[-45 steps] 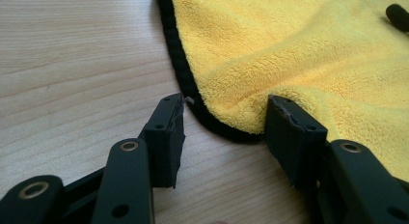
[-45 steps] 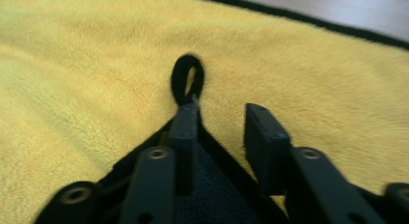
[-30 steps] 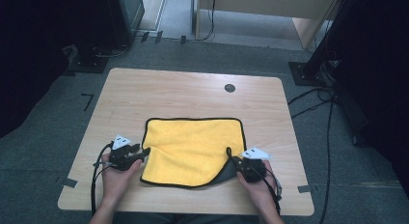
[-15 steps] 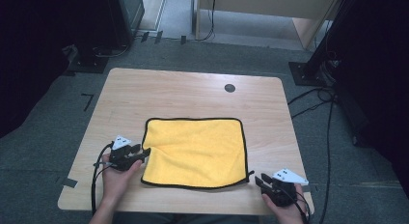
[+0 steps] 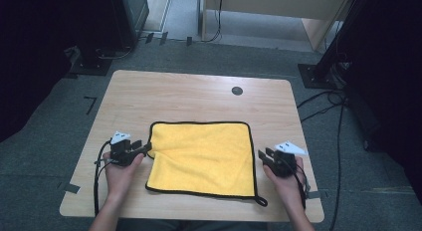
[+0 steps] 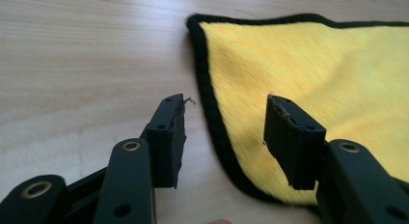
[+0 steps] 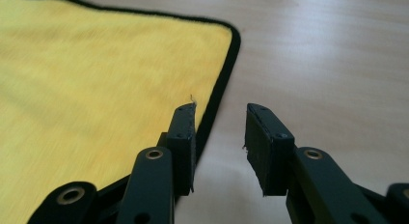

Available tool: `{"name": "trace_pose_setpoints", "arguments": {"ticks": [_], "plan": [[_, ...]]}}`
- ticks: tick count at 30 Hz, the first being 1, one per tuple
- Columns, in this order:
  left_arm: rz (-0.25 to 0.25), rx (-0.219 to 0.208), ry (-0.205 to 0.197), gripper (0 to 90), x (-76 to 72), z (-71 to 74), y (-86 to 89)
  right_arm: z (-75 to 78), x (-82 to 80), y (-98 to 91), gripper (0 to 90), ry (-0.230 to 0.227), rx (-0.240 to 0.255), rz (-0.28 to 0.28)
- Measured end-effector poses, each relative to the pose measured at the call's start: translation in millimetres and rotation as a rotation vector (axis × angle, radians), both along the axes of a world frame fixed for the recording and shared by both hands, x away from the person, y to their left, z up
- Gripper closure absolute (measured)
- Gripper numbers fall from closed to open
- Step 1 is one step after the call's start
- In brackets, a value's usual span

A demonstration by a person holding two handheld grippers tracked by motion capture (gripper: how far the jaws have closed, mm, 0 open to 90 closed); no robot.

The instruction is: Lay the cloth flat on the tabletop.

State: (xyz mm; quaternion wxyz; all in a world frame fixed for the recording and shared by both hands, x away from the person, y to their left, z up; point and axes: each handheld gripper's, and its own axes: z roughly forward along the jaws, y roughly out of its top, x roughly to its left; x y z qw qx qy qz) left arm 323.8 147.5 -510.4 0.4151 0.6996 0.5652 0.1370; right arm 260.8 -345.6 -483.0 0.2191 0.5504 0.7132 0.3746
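A yellow cloth [image 5: 201, 159] with a black border lies spread flat on the wooden table [image 5: 189, 99], with a small black loop [image 5: 261, 200] at its near right corner. My left gripper [image 5: 144, 149] sits at the cloth's left edge. In the left gripper view this gripper [image 6: 226, 103] is open, one jaw over bare wood and the other over the cloth [image 6: 313, 69]. My right gripper [image 5: 263, 158] rests by the cloth's right edge. It [image 7: 222, 110] is open too, and the cloth [image 7: 96, 64] border runs under its left jaw.
A round black grommet [image 5: 237, 90] sits near the table's far edge. Bare wood surrounds the cloth on all sides. Cables [image 5: 323, 109] and black stand bases [image 5: 318, 74] lie on the grey floor to the right.
The right gripper drew the cloth's folded near right corner out flat, let it go, then moved up along the right edge. The left gripper stayed at the left edge.
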Motion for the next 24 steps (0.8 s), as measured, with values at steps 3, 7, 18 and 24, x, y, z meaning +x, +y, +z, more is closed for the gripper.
{"name": "trace_pose_setpoints", "arguments": {"ticks": [3,7,18,24], "plan": [[0.030,0.025,-0.007,49.6,18.5,2.4,-1.4,-2.8,37.6,7.2,65.5,0.004,0.012,-0.018],[0.049,0.035,-0.003,49.1,41.2,4.7,-3.8,-12.3,82.7,11.4,66.8,0.020,-0.006,-0.043],[-0.001,0.085,0.057,49.5,75.8,1.1,-17.4,-35.1,138.3,13.5,66.0,0.073,0.081,-0.038],[-0.020,0.245,0.023,64.0,74.7,2.3,-28.2,-33.2,133.9,26.8,81.1,0.053,-0.055,0.013]]}}
